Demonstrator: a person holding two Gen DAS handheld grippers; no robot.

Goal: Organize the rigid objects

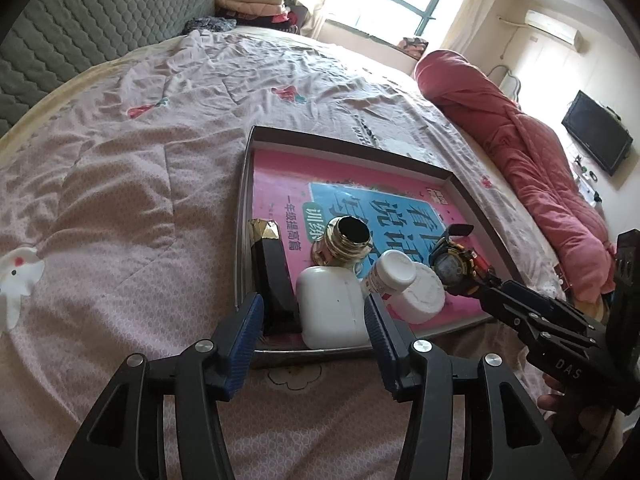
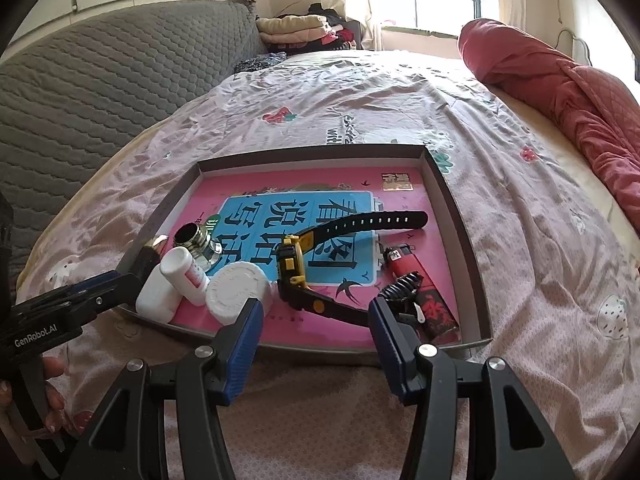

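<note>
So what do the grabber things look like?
Both are black, with bolted plates and silver round bolts. Each finger ends in a ridged blue pad. The left gripper has "GenRobot.AI" in white on its side; the right gripper shows "DAS". No cables show.

The shallow grey cardboard tray looks matt, and its floor is a glossy pink-and-blue printed paper book cover. A round white plastic lid has a ribbed, matt top. The gold metal screw cap shines. The black-and-yellow rubbery plastic watch has a dull, perforated strap. The red plastic lighter is glossy. The pale pink cloth bedsheet is wrinkled; the grey headboard is quilted fabric.
</note>
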